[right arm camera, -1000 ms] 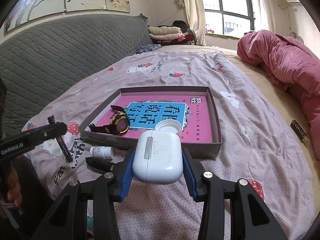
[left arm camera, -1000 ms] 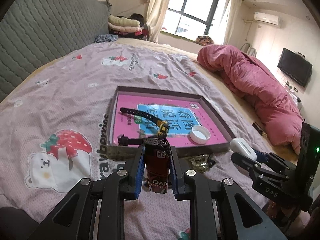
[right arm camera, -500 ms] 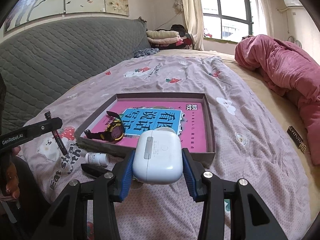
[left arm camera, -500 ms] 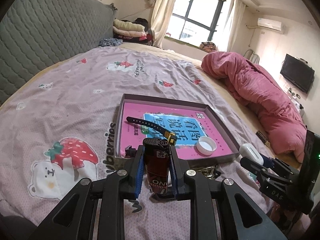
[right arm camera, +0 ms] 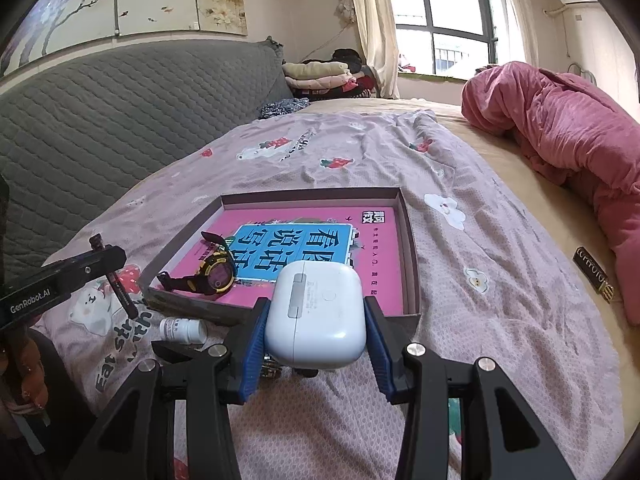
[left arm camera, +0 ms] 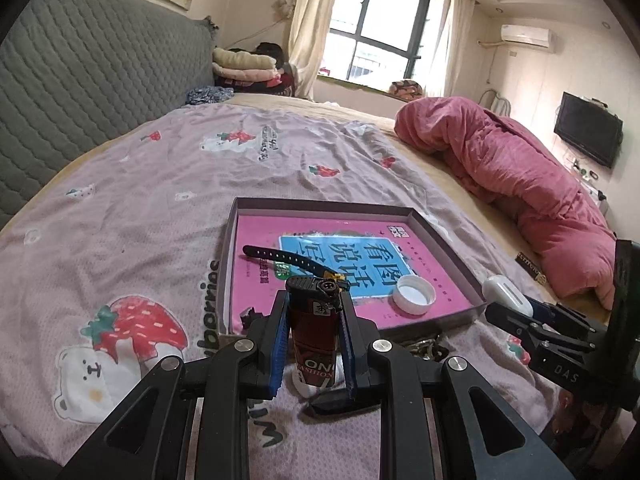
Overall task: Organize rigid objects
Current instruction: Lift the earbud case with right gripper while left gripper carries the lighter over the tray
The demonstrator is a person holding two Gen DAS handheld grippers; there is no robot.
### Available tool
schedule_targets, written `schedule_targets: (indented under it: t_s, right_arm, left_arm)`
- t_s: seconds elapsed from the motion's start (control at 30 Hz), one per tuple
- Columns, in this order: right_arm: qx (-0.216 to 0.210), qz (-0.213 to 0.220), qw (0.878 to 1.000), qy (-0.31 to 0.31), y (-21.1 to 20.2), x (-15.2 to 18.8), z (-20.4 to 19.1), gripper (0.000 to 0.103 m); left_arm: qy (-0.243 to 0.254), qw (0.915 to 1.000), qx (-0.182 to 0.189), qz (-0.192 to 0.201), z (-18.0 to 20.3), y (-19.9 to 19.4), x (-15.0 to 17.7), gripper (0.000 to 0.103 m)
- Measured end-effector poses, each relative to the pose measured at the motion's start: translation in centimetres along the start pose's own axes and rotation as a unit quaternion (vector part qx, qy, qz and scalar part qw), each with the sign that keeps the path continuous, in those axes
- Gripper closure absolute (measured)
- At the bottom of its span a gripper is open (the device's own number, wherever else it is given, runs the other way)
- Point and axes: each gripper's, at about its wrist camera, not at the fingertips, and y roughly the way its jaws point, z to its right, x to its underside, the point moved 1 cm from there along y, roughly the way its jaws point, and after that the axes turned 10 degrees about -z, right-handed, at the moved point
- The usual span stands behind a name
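The left gripper [left arm camera: 313, 322] holds one red lighter [left arm camera: 314, 336] upright in its jaws, and the right gripper [right arm camera: 316, 334] clamps one white earbud case [right arm camera: 316, 314], both at the near edge of one shallow tray [right arm camera: 410, 240] on the bed [right arm camera: 500, 280]. Inside the tray lie one watch [right arm camera: 214, 274] at near left and one white cap [left arm camera: 413, 294] at near right. One small white bottle [right arm camera: 183, 330] lies on the bed just near the tray.

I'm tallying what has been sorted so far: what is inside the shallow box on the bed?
The box holds a pink book lining its floor, a black-and-yellow watch and a white cap. The earbud case in the right gripper hides part of the floor.
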Motion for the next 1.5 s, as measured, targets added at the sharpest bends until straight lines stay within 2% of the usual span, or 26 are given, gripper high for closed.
schedule_targets:
  t_s: [0.5, 0.9, 1.5]
  right_arm:
    - [-0.010, -0.007, 0.999, 0.047, 1.0, -0.2, 2.0, 0.058]
    - [-0.005, -0.005, 0.999, 0.040, 1.2, -0.4, 1.8, 0.058]
    - [0.005, -0.016, 0.999, 0.032, 2.7, -0.9, 2.1, 0.058]
  left_arm:
    - [-0.019, 0.9998, 0.004, 0.006, -1.6, 1.8, -1.8, 0.080]
    - [-0.030, 0.9995, 0.007, 0.003, -1.9, 3.3, -2.5, 0.080]
    - [-0.047, 0.9988, -0.012, -0.011, -3.0, 6.1, -3.6, 0.080]
